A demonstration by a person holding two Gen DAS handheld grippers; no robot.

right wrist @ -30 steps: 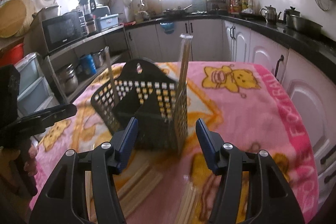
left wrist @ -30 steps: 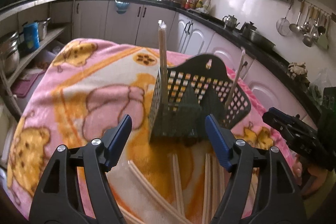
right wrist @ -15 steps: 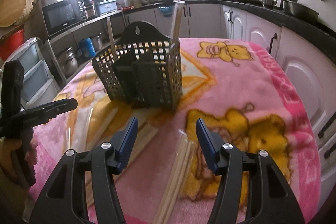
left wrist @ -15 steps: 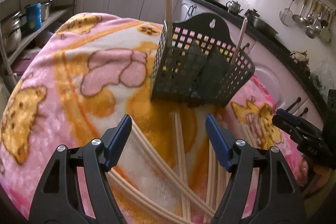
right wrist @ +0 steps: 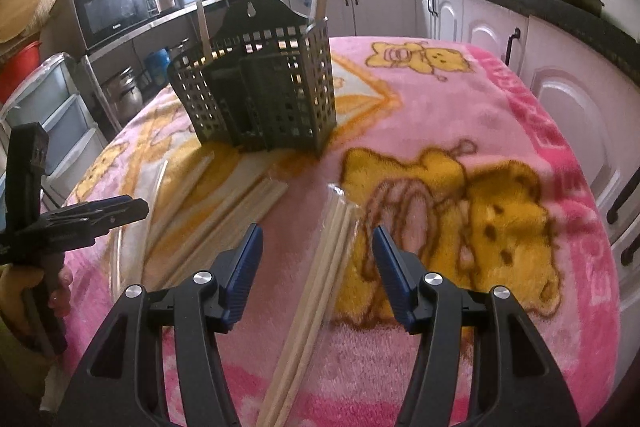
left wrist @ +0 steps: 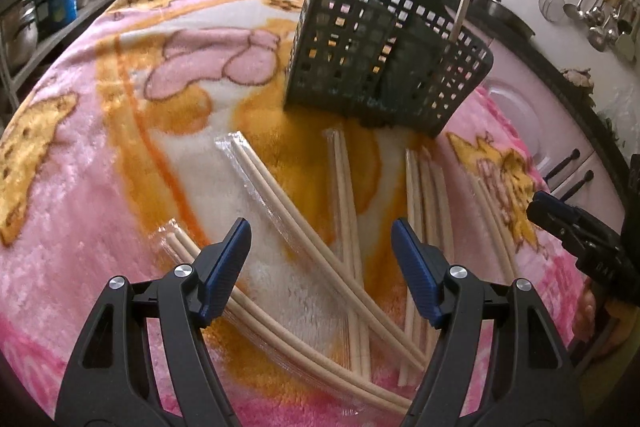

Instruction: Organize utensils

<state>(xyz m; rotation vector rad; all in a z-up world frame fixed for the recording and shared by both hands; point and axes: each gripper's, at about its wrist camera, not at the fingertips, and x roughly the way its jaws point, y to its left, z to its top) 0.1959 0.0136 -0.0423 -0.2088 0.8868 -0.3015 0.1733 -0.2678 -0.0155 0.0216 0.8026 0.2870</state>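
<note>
Utensils: pale wooden chopsticks in clear sleeves (left wrist: 304, 227) lie scattered on pink cartoon-print blanket (left wrist: 80, 155).
Holder: dark perforated plastic basket (left wrist: 384, 63) upright beyond them, chopsticks inside.
Left gripper (left wrist: 320, 263): jaws apart, empty.
Right gripper (right wrist: 318, 269): jaws apart, straddling one sleeved pair (right wrist: 320, 283).

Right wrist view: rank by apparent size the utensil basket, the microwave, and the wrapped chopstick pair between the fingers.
1. utensil basket: largest in frame.
2. wrapped chopstick pair: long but thin; it lies nearest the camera, which inflates it.
3. microwave: smallest in frame, but far back on the shelf, so likely bigger in reality.
</note>
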